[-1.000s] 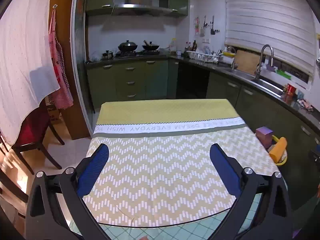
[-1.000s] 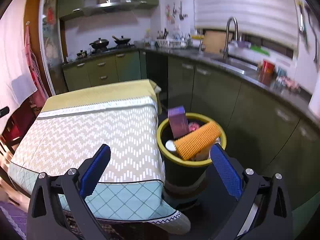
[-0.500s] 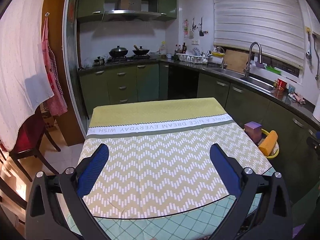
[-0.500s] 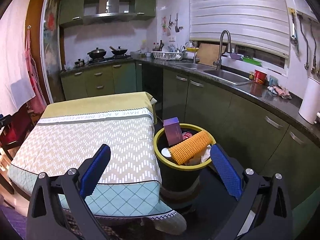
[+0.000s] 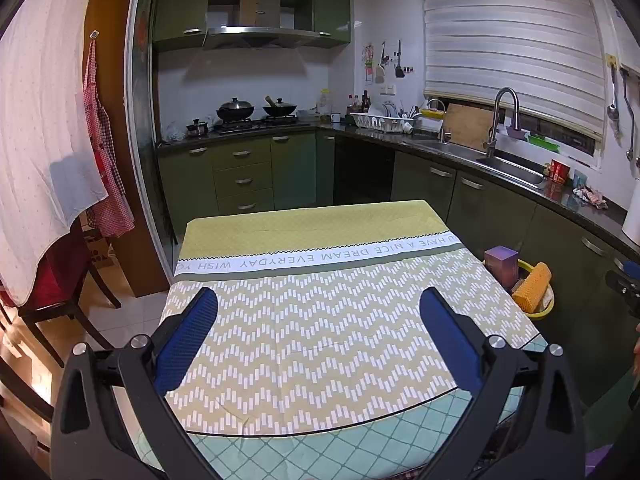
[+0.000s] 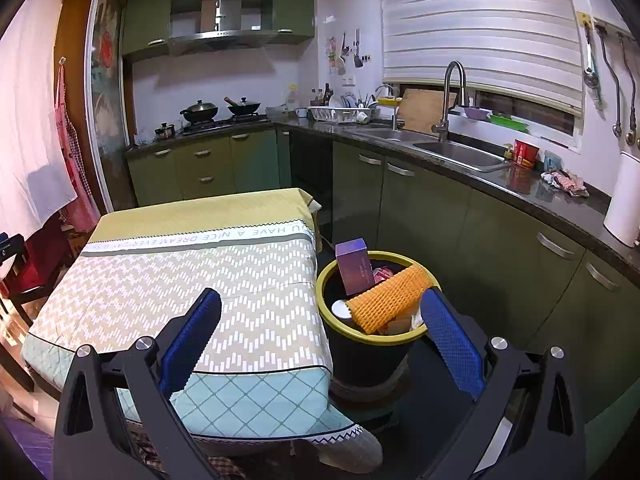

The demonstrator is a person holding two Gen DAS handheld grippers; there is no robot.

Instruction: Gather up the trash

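Both claws are empty. My left claw (image 5: 318,308) hangs with its blue pads spread wide over the near half of the worktop (image 5: 312,320), and my right claw (image 6: 320,312) is spread just as wide, pinching nothing, held above the worktop's right corner and the bin (image 6: 368,344).

From what I can see, the collecting looks finished or nearly so. The cloth ahead of the left claw carries no loose item at all, right out to its far edge. The trash sits in the bin, straight ahead of and below my right claw: a purple box (image 6: 354,266) standing upright against the far rim, an orange mesh sleeve (image 6: 390,298) lying across the top, a white lid-like piece (image 6: 340,309) and some pale scraps beneath. The load stands proud of the rim, so I judge the bin full. Whether anything lies on the floor out of view, I cannot tell.

For room: the bin stands just beside the worktop's right edge, between it and the green cabinets (image 6: 500,248), so the lane to the right of my right claw is narrow. To the left of my left claw a chair (image 5: 52,280) stands near the worktop. Above the cloth everything is open.
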